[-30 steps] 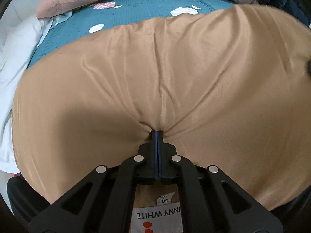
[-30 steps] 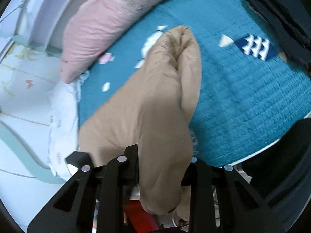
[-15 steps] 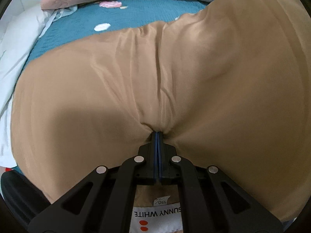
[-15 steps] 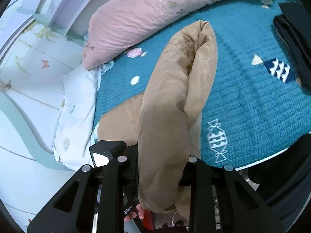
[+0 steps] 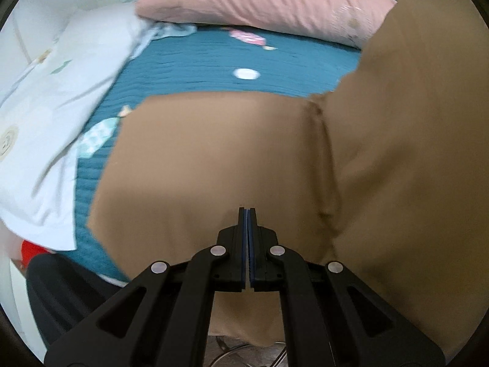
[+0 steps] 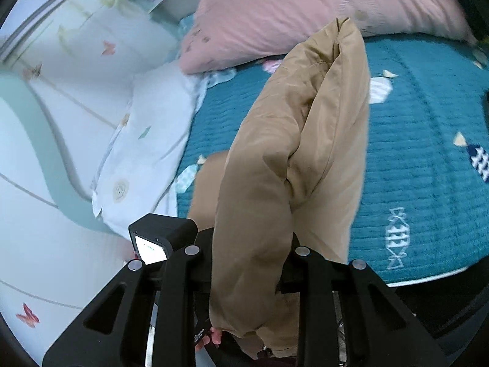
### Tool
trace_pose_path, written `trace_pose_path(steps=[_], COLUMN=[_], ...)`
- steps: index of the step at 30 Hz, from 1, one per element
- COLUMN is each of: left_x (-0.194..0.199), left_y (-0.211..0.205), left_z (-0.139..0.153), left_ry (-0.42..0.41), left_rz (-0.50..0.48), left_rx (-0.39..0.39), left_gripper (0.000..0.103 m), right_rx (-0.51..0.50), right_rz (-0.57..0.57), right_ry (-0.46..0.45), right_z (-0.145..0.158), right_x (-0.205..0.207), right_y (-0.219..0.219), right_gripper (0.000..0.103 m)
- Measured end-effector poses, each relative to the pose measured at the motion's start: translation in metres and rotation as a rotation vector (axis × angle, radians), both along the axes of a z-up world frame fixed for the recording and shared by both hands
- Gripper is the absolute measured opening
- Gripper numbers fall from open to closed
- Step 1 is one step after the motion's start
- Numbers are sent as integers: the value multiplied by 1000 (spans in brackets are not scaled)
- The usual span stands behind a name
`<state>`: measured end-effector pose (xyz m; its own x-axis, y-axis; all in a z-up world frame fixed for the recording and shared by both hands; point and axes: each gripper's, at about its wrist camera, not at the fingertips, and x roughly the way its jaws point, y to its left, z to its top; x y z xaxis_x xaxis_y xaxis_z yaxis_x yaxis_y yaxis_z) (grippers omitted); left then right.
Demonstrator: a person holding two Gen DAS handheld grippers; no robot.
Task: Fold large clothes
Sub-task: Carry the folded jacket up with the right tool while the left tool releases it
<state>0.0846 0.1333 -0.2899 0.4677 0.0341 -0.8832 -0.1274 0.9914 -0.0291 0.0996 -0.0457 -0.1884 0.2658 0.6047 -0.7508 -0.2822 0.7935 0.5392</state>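
A large tan garment [image 5: 275, 159] hangs over the teal quilted bed [image 5: 214, 61]. In the left wrist view my left gripper [image 5: 247, 211] is shut, its blue pads together, with the cloth spreading out from the tips; whether it pinches the cloth is hard to see. In the right wrist view the garment [image 6: 293, 153] drapes thick over and between the fingers of my right gripper [image 6: 250, 244], which is shut on a bunched fold. The fingertips are hidden by the cloth. The left gripper's body [image 6: 159, 238] shows low left there.
A pink pillow [image 6: 321, 9] lies at the head of the bed, and a white printed pillow [image 6: 143, 140] at the left. A pale wall [image 6: 45, 122] with butterfly prints stands left. The bed's near edge [image 6: 428, 278] runs below right. A red thing [image 5: 33, 250] sits low left.
Both grippers have risen and swung left, lifting the garment. More teal quilt and the pillows now show. The label seen under the left gripper is out of view.
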Motion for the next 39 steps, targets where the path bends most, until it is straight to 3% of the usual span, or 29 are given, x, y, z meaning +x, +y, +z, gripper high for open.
trace_pose_path(steps=[16, 27, 29, 35, 39], left_x=[-43, -70, -73, -85, -88], left_y=[84, 137, 143, 159, 166], left_z=[-2, -15, -16, -16, -11], left_ry=[33, 80, 87, 88, 83], left_rz=[188, 320, 338, 384, 405], left_rx=[-6, -51, -59, -68, -62], left_gripper=[3, 3, 3, 3, 3], right_rx=[-71, -153, -156, -65, 100], right_rz=[231, 353, 360, 336, 348], right_ry=[16, 93, 147, 318, 430], right_z=[-14, -63, -80, -136, -140], right_x=[-7, -7, -4, 2, -3], right_y=[105, 166, 175, 182, 176], right_gripper=[23, 24, 26, 49, 56])
